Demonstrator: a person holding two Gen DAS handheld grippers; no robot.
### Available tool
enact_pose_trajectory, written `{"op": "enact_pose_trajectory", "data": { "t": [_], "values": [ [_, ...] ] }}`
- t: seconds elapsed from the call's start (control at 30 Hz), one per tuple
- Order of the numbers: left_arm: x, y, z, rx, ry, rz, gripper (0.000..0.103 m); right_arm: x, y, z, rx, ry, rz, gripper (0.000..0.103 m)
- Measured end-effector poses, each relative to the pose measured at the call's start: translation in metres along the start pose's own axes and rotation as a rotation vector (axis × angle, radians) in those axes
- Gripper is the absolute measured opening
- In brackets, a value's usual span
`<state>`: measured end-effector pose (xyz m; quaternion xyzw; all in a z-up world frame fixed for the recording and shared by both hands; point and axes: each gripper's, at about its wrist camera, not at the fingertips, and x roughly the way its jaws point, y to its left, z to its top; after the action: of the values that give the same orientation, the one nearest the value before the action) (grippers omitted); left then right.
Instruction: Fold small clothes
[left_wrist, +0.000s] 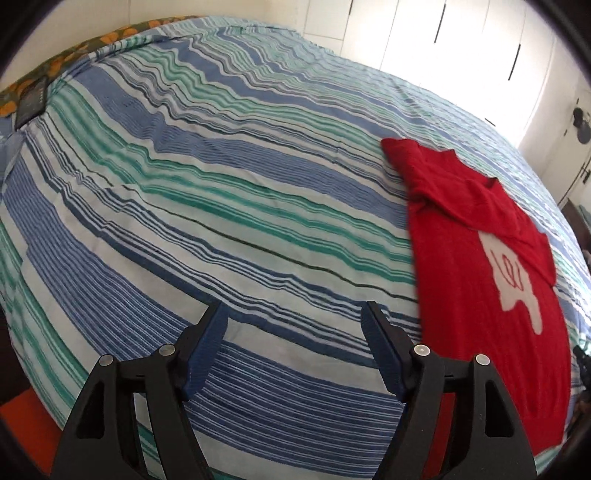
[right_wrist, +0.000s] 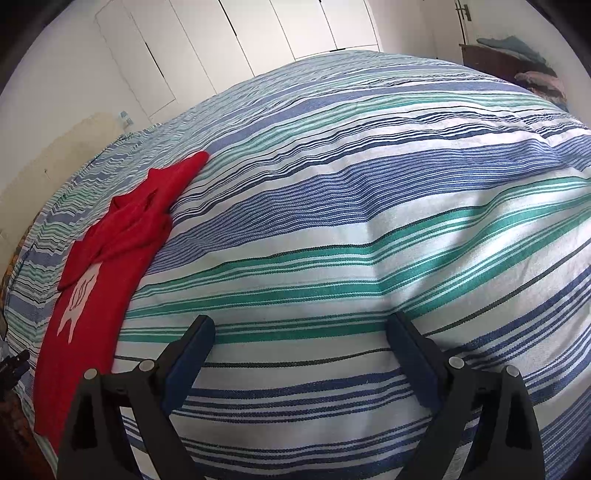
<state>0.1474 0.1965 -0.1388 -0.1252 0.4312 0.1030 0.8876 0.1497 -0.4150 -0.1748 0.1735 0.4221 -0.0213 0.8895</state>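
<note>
Shirt (left_wrist: 476, 236), red with a white print on its chest, lies flat on the striped bedspread (left_wrist: 221, 206), its hem toward the bed's near edge and its collar and sleeves pointing away toward the far edge by the white closet doors (right_wrist: 258, 33). Its long axis therefore runs from the near edge inward. One sleeve spreads out sideways; the other looks turned in across the chest, so the fold seems barely begun.

The garment sits between the two tools. From the left gripper (left_wrist: 295, 325) it lies to the right, its hem just beside the right-hand finger; from the right gripper (right_wrist: 301, 334) it lies off to the left and somewhat farther, so the left one appears the nearer. Both tongs are spread wide and hold nothing, hovering over bare bedspread.

Room is generous: broad open cover lies on either side of the shirt and beyond its collar. The tight side is the near edge, where the hem hangs close to the drop. A dark flat object (left_wrist: 31, 101) rests near the far left corner, well apart.
</note>
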Motion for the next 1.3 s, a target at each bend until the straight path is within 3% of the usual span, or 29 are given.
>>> {"op": "enact_pose_trajectory", "data": {
  "t": [0.2,0.4,0.57,1.3],
  "values": [
    [0.014,-0.003,-0.005,0.034,0.01,0.004,0.082,0.002,0.001,0.0,-0.001,0.001,-0.002,0.094],
    [0.028,0.009,-0.01,-0.025,0.032,-0.034,0.087,0.001,0.001,0.0,0.0,0.001,-0.001,0.094],
    [0.032,-0.003,-0.014,0.053,0.03,0.0,0.096,0.003,0.001,0.0,0.004,-0.002,0.005,0.094],
    [0.038,-0.006,-0.011,0.081,0.054,0.004,0.102,0.001,0.001,-0.002,0.014,-0.01,0.014,0.094]
  ]
}}
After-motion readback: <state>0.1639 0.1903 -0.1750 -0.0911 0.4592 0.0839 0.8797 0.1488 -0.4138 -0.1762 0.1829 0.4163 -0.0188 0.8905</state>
